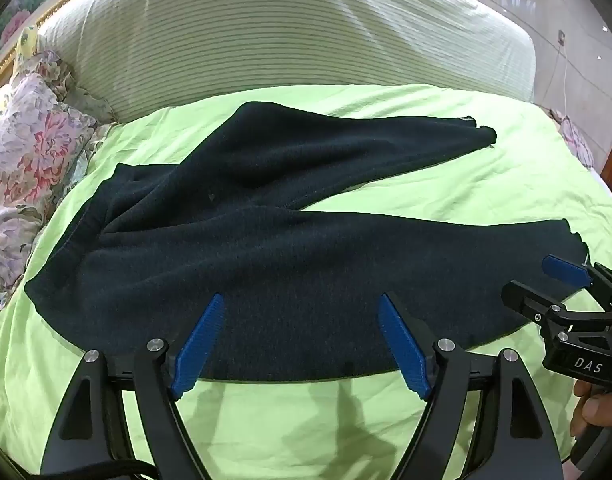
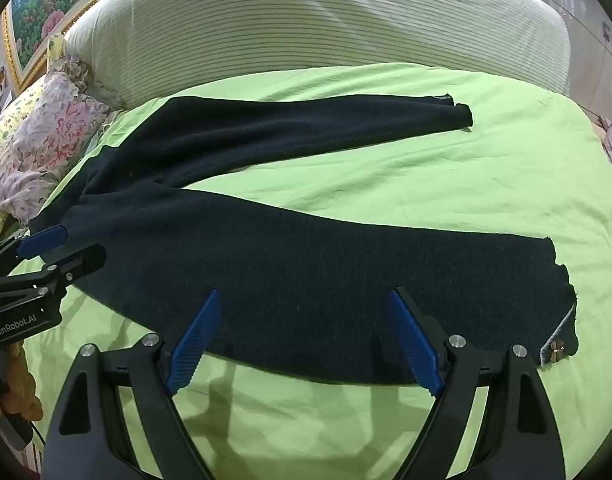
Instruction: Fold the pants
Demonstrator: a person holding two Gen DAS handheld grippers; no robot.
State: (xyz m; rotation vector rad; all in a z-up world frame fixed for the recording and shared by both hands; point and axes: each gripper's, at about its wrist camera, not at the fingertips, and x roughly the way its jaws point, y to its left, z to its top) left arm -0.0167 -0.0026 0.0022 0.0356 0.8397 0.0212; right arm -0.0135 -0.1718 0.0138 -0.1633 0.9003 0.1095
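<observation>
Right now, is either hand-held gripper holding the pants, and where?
No. The left hand-held gripper and the right hand-held gripper are open above the pants.

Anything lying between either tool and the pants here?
Nothing visible. Both the left tool and right tool hang open just above the near edge of the pants, with only bare green sheet below.

Blk claw (image 1: 302, 346) w/ ribbed blue pads (image 1: 200, 346)

I find the dark pants (image 1: 266, 248) unfolded — lying flat on the green bedsheet (image 1: 445, 184). Legs splayed apart, waistband leftward.
</observation>
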